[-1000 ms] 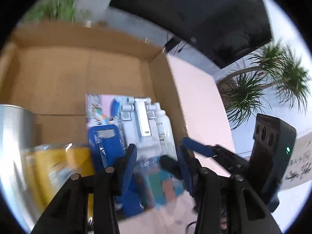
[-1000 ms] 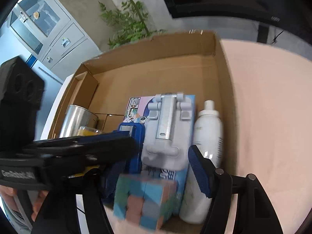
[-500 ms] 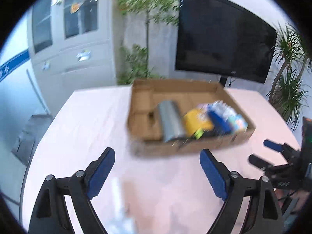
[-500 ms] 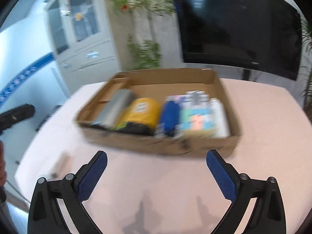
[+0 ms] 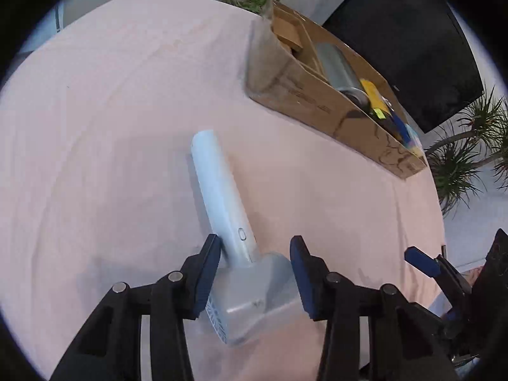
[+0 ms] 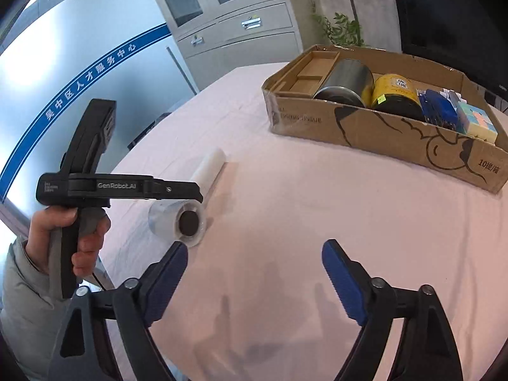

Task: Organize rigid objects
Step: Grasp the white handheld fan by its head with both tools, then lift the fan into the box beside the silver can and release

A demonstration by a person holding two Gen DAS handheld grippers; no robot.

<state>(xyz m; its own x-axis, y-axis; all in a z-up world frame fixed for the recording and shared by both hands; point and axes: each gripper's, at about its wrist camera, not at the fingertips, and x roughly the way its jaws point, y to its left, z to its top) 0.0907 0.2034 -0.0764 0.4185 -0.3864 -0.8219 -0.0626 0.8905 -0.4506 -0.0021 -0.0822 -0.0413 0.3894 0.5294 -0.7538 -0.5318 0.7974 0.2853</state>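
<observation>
A pale blue handheld device with a long handle and a clear cap on its head lies on the pink tablecloth; it also shows in the right wrist view. My left gripper is open, with its jaws on either side of the capped head. My right gripper is open and empty above bare cloth, to the right of the device. The cardboard box stands at the far side and holds a steel can, a yellow can, a blue item and a pastel cube.
The box also shows in the left wrist view at the upper right. A dark monitor and plants stand behind the table. Grey cabinets and the table's left edge lie beyond the device.
Both grippers have pulled back out of the box and away from it. My left gripper has swung down to the pale blue device on the cloth and now straddles its head.
</observation>
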